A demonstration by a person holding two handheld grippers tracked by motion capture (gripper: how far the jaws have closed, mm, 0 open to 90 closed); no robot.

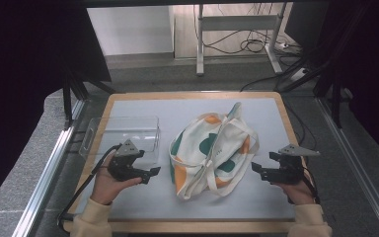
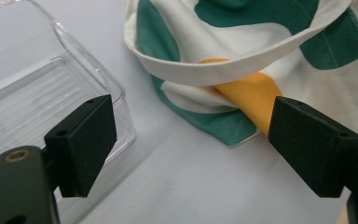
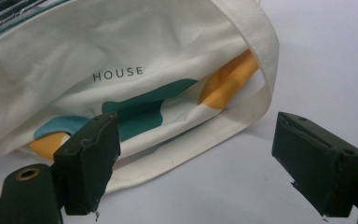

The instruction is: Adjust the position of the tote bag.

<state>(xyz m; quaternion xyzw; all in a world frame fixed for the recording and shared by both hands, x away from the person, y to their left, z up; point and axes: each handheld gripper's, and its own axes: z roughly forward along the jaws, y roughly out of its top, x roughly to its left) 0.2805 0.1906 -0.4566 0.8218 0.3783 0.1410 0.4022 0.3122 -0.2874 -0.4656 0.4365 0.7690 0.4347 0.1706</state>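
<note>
Two grippers sit low over the near half of the table (image 1: 128, 207), one each side of the tote bag (image 1: 212, 153). Bag lies crumpled mid-table, cream w/ green & orange patches, handles draped across its top; its near edge stops well short of the table's near rim, so there's bare surface in front.

Left gripper (image 1: 154, 172): jaws wide, nothing betw. them, pointing right at the bag's left edge, close but apart. In the left gripper view a strap loop (image 2: 242, 60) & the bag's green-orange corner lie just past the jaws, w/ bare table betw. them.

Clear plastic box (image 1: 121, 136) sits far-left of that gripper, just beside it, & near the table's left rim. A strip of bare table separates box & bag.

Right gripper (image 1: 254, 168): jaws wide, empty, pointing left at the bag's right edge, not touching. Right gripper view shows the bag's folded hem & the word HOUSE (image 3: 118, 73) beyond the jaws. Bare table lies right of the bag up to the rim.
</note>
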